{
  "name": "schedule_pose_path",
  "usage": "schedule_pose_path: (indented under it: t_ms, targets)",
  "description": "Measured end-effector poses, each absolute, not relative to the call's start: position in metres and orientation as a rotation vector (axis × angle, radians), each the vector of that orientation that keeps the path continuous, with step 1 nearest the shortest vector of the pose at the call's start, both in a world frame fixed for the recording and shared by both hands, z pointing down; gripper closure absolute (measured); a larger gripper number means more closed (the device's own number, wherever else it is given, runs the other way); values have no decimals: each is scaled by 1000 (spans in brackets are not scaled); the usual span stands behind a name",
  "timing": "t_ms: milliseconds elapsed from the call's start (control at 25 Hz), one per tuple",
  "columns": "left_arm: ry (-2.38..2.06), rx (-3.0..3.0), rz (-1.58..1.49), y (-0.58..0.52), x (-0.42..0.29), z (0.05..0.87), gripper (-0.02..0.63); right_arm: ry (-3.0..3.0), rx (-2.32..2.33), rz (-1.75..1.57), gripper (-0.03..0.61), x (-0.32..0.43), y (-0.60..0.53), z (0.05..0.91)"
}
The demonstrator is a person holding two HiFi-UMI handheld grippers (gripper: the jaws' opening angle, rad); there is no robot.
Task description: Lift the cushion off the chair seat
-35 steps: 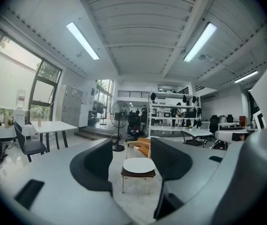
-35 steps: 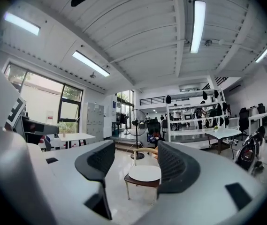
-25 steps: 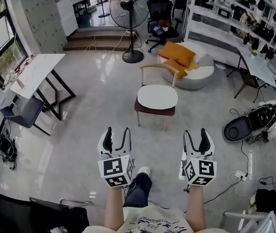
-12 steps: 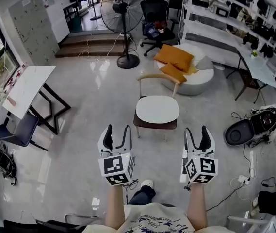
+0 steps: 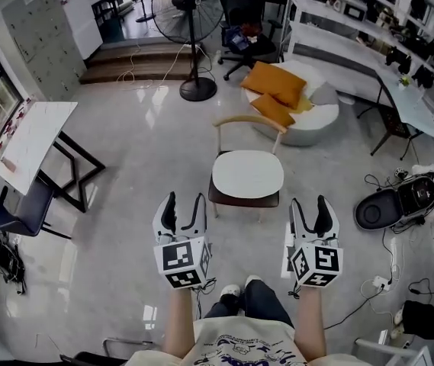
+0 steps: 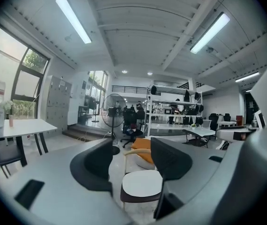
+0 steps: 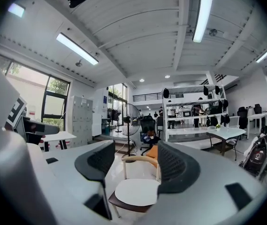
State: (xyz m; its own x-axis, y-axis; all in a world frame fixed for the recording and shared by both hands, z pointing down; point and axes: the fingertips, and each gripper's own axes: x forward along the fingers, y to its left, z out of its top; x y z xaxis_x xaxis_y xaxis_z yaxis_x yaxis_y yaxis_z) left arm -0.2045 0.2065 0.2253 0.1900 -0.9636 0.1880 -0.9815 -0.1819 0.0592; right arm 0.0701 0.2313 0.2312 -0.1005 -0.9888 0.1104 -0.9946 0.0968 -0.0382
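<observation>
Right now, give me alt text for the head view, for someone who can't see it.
The left gripper and right gripper, both open and empty, are held out above the floor, short of a wooden chair whose seat carries a white cushion. Beyond it are orange pillows on a round white pouf and a standing fan.

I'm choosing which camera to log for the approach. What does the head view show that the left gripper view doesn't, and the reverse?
Only the head view: the left gripper and right gripper whole from above, both short of the chair, plus the person's shoes. Only the left gripper view: the ceiling lights. Both: the white cushion on the chair seat, the orange cushions behind it, and the fan.
</observation>
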Motion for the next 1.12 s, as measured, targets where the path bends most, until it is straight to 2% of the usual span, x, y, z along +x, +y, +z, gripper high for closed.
schedule_pose_path:
  t_ms: [400, 1120]
  targets:
    - [-1888, 2246, 207, 92, -181, 251, 364, -2247, 2078, 213, 293, 106, 112, 254]
    - [-1979, 2083, 253, -210, -105, 280, 364, -2271, 1940, 263, 293, 212, -213, 288]
